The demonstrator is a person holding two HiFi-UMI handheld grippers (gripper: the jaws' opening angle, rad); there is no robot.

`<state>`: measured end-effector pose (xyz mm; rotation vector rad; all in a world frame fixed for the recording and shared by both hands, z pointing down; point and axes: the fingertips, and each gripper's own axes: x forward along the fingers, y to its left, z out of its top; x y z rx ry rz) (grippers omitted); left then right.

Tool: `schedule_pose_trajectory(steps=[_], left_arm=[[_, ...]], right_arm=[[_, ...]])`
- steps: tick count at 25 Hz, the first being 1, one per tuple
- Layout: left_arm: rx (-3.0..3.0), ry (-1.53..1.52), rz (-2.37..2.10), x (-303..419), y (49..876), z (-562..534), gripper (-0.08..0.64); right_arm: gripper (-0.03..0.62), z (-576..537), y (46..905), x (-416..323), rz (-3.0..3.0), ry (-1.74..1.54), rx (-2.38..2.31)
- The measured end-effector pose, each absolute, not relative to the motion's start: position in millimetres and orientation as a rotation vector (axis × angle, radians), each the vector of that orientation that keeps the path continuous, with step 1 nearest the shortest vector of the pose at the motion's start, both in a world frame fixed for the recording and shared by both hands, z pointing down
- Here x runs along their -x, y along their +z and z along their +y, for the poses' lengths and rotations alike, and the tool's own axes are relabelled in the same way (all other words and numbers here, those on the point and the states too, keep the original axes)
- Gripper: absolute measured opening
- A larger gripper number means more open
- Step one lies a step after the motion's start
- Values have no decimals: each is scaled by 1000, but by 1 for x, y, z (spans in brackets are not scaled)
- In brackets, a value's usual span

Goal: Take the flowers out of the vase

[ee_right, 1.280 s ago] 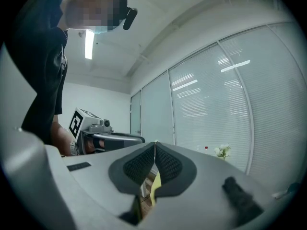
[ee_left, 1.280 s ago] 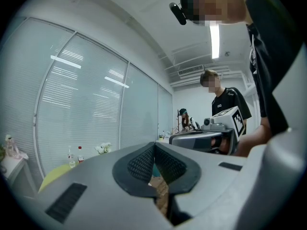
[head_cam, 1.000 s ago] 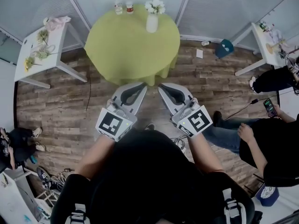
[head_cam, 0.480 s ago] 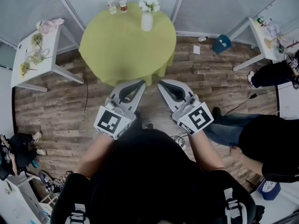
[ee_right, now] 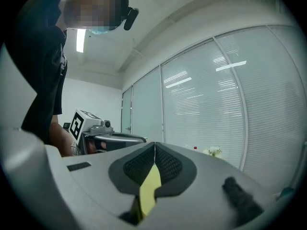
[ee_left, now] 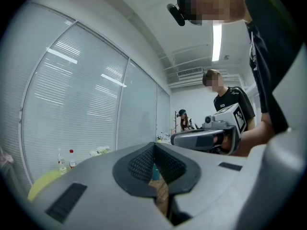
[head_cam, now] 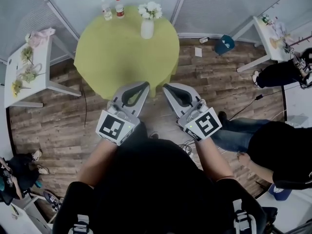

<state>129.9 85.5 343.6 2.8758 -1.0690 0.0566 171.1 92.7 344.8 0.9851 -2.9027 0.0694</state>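
White flowers stand in a white vase at the far side of a round table with a yellow-green cloth. My left gripper and right gripper are side by side at the table's near edge, far short of the vase. Both are shut with nothing between the jaws. The flowers show small and distant to the left of my left gripper in its own view. In the right gripper view the flowers appear beyond my right gripper.
Two bottles stand left of the vase. A white side table with loose flowers is at the left, and another white table at the right. A seated person and floor cables are at my right. Blinded glass walls lie behind the table.
The round table has come closer to both gripper tips and slid left in the head view. Both grippers have stayed shut and empty, side by side.
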Motion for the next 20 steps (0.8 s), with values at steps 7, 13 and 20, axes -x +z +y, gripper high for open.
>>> schedule_pose_trajectory(steps=[7,13,20], left_arm=[[-2891,58,-997,-108,348,25,12],[-2906,48,-936,-92,347,-19,12],[-2917,61,-879,-69,349,-56,12]], right_arm=[[20,33,349,-148,-2869,100,-1056],[20,-11,350,-134,-2826,113,-1122],[20,-47,354,-115,-2777,129,-1203]])
